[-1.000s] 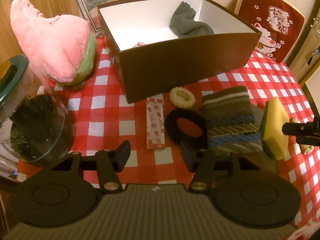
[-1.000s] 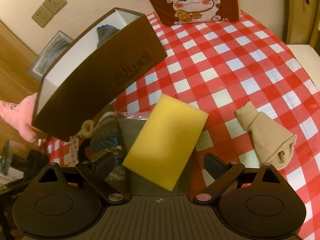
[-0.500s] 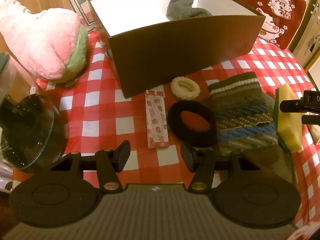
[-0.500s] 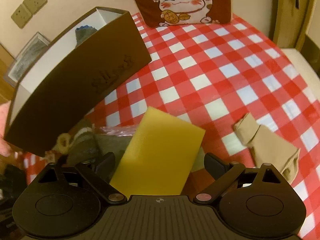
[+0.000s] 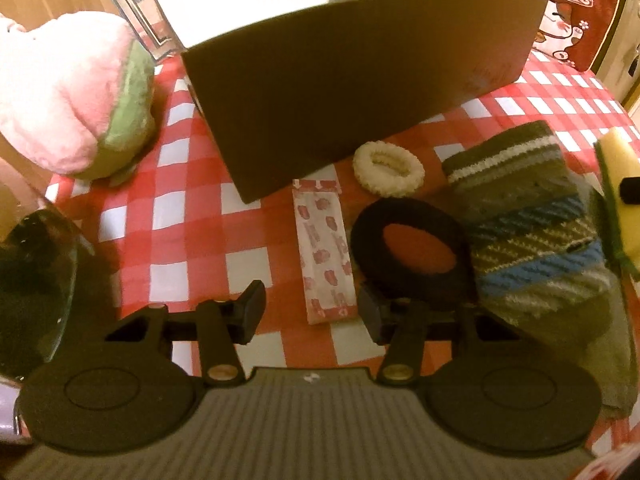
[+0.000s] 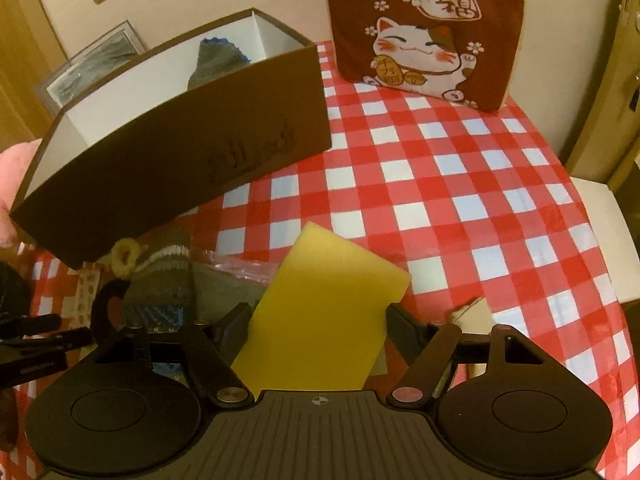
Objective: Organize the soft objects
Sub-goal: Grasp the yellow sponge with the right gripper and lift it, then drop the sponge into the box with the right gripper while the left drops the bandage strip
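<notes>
- Both claws have come lower and nearer their targets than 1 second ago — the box and the clutter fill more of each view, and the right claw's jaws have drawn in around the sponge.
- Left wrist view: the left claw is spread and closing, with nothing pinched; the near end of the printed sachet lies on the table between its fingertips. Just right of it sit the black hair band, the cream scrunchie and the striped knit sock, all outside the brown box. A pink plush toy rests left of the box.
- Right wrist view: the right claw is closing on the yellow sponge, which stands between the jaws; whether the pads press it yet I cannot tell. A beige cloth lies just beside it.
- Progress, as I judge it: early — only 1 grey garment shows inside the box, and at least 6 soft things are left on the table.
</notes>
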Available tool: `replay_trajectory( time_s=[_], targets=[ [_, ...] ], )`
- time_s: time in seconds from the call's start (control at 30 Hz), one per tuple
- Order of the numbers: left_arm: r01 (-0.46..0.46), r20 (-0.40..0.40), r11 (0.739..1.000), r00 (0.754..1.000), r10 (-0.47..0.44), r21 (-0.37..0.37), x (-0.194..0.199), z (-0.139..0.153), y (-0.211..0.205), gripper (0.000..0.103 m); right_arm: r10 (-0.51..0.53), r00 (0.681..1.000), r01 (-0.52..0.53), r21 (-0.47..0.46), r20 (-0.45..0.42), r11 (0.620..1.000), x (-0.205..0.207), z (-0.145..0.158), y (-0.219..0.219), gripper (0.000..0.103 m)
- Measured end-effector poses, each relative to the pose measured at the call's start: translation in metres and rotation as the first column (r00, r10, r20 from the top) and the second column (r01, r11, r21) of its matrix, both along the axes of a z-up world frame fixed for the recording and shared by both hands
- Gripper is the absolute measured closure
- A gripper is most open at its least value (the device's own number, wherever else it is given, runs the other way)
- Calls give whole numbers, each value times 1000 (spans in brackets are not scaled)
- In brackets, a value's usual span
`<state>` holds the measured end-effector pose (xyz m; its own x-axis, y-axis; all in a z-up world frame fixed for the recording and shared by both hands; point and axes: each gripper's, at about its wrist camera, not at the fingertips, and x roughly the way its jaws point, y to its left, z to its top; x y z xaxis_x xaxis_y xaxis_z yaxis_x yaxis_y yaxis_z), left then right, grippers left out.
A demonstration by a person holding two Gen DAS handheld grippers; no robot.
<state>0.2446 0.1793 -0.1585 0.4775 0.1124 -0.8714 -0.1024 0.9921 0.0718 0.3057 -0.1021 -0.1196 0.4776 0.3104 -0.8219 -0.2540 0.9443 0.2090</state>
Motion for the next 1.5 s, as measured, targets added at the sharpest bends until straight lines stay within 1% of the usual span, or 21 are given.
replay_trajectory(
  time_s=[0.07,0.13,0.2,0.3,0.37,0.47,0.53,0.6,0.7,0.83,0.97,1.07,1.27,1.5],
  targets=[
    [0,8,1000,1000,0,-8,2,-2,2,55,-10,1000,10,-3,4,1000,1,0,-4,30],
    [0,15,1000,1000,0,-20,3,-3,4,59,-24,1000,24,1,-5,1000,2,1,-10,30],
    [-1,19,999,1000,1,-38,2,-2,7,69,-40,999,40,12,-15,999,3,0,-17,30],
    [-18,15,998,1000,19,-63,-5,-2,15,76,-61,998,61,27,-24,998,3,1,-27,30],
    [-29,7,997,1000,29,-68,-11,0,19,76,-65,998,66,32,-25,997,3,2,-30,30],
    [-17,-10,996,1000,16,-82,-19,2,20,76,-65,997,66,33,-28,997,2,1,-33,30],
    [-2,-3,996,1000,2,-87,-20,5,18,73,-64,997,65,34,-31,997,2,0,-34,30],
    [12,2,998,1000,-12,-67,-17,6,15,63,-63,998,64,35,-32,997,1,0,-34,30],
    [23,-8,999,1000,-23,-44,-9,2,13,63,-55,998,56,37,-30,998,0,2,-32,30],
    [13,-14,999,1000,-14,-47,-1,-1,16,61,-57,998,59,41,-32,997,-2,2,-32,30],
    [18,-9,998,1000,-18,-60,-2,-1,15,77,-58,998,60,56,-38,997,-4,3,-36,30],
    [16,-12,999,1000,-16,-50,-3,0,12,78,-52,998,54,58,-36,997,-6,5,-35,30],
    [-6,-5,997,1000,5,-78,-11,8,13,78,-37,999,39,66,-26,997,-10,10,-37,30],
    [-6,47,996,999,11,-94,-29,40,7,79,-20,1000,21,81,-6,996,-15,20,-39,30]
  ],
)
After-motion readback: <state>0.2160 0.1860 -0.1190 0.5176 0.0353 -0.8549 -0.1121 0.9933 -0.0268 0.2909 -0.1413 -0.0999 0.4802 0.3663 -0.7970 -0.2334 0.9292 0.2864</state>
